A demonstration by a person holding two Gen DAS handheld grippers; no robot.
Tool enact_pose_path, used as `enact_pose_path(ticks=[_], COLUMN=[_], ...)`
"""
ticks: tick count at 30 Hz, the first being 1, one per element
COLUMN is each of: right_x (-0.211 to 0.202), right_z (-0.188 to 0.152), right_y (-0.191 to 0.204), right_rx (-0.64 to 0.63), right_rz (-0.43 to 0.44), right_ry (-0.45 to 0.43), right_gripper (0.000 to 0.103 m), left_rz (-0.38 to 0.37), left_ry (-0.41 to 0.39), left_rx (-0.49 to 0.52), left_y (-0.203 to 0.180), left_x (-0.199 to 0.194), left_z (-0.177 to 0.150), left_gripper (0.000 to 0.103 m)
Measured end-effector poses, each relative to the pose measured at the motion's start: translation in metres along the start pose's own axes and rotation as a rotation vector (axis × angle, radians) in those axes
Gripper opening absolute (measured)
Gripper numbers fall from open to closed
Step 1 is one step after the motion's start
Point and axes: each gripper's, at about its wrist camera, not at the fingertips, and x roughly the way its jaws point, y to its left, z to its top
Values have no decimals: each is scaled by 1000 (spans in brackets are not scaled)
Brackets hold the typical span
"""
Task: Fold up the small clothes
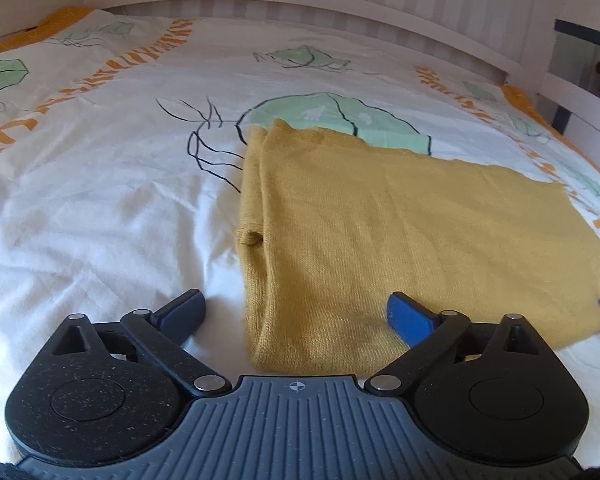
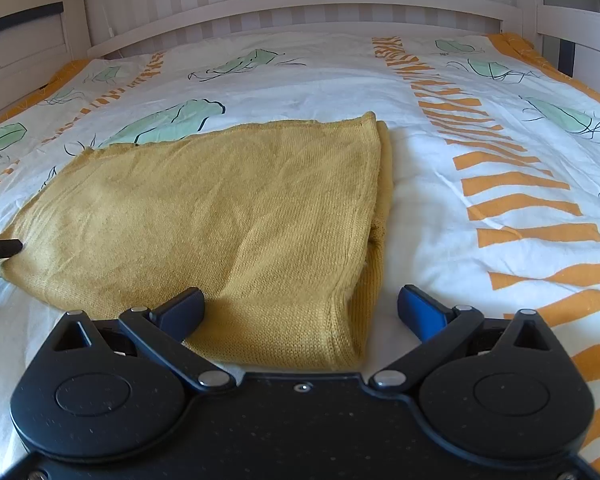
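- White bedding printed with green shapes and orange stripes, the duvet cover (image 1: 100, 208), fills both views, with a pale slatted bed frame (image 2: 300, 0) across the top of each frame.
- At lower centre of the left wrist view, the left gripper (image 1: 296, 314) has its jaws spread wide, nothing between the pads; its blue fingertips (image 1: 408, 318) straddle the near left corner of the garment.
- At lower centre of the right wrist view, the right gripper (image 2: 300, 308) is likewise spread and pinching nothing, astride the near right corner.
- Just ahead of both lies the mustard knit garment (image 2: 220, 216), flat on the duvet cover, centre-left in the right view and centre-right in the left view (it looks already folded at least once, judging by the doubled layers along each side edge).
- A thick rolled edge (image 1: 256, 208) runs up its left side in the left view; a ribbed hem (image 2: 366, 292) shows at its near right corner.
- Handling, as a judgement: light, soft and limp, a little stretchy, likely to sag and slide on itself; not fragile.
- Best hold: pinch all layers at the two near corners, so the fold lifts as one.
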Motion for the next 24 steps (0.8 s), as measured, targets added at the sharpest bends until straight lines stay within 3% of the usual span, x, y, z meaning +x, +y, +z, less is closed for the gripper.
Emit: enact_pose_path(ticks=[7,13,15,18,24], right_x=[1,1,1,1,-1], right_z=[0,1,1,4,13], right_y=[2,2,2,1,-24], right_rx=[-9,-6,-5,3,143], right_rz=[-9,-9,-8,-1,120], right_ry=[6,10,12,25,40], right_gripper=[102,102,102,102,103], left_rz=[-55,-109,-101,-76,-76], left_ry=[79,70,66,56,60], left_rx=[70,-90,-122,-156,-199], left_y=[-1,23,29,37,40], left_x=[-11,-23,-24,-25,-30], left_z=[1,3,6,9,13], left_gripper=[101,99,93,93,93])
